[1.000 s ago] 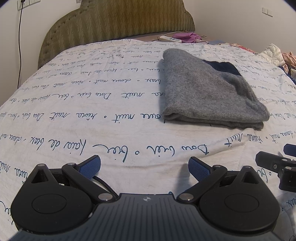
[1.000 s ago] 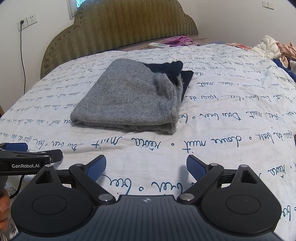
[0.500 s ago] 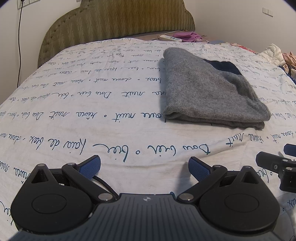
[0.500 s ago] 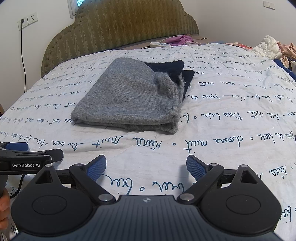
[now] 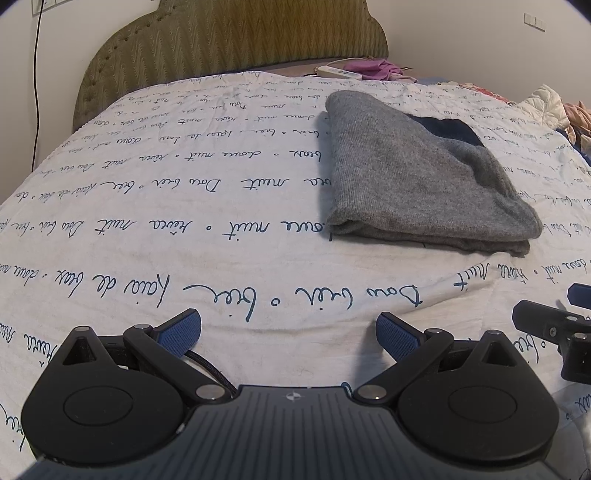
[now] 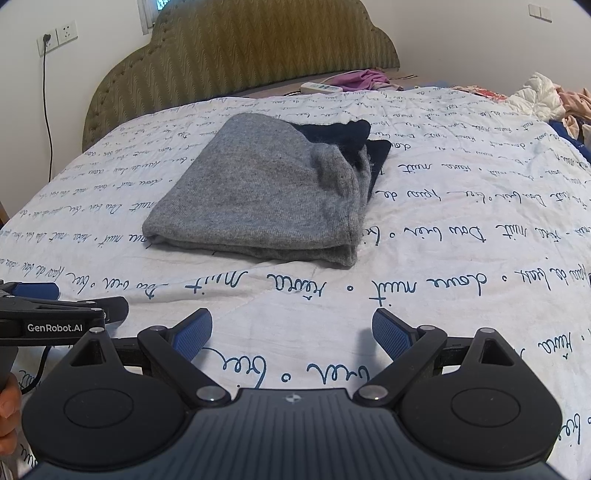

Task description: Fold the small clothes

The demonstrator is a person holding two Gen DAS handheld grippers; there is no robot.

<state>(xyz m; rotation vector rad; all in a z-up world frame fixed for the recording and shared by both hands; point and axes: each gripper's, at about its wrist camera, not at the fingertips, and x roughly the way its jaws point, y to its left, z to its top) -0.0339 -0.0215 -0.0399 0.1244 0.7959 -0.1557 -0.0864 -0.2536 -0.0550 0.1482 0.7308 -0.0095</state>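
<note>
A bed covered by a white quilt [image 5: 184, 236] printed with blue handwriting filled both views, backed by an olive padded headboard [image 6: 258, 48] against a pale wall. A wall socket [image 6: 57, 35] with a black cord sat left of the headboard. A white power strip [image 6: 320, 88] and purple cloth [image 6: 364, 78] lay at the head of the bed, and loose clothes [image 6: 543, 98] were heaped at the right edge.

The folded grey garment [image 6: 258, 192] lay mid-bed over a dark navy piece [image 6: 347, 136], its long axis running from the near edge up toward the headboard, the rounded narrow end farthest away.

The left tongs [image 5: 288, 330] and right tongs [image 6: 291, 330] hovered low over the quilt near its front edge, side by side, both spread apart and empty, well short of the garment.
</note>
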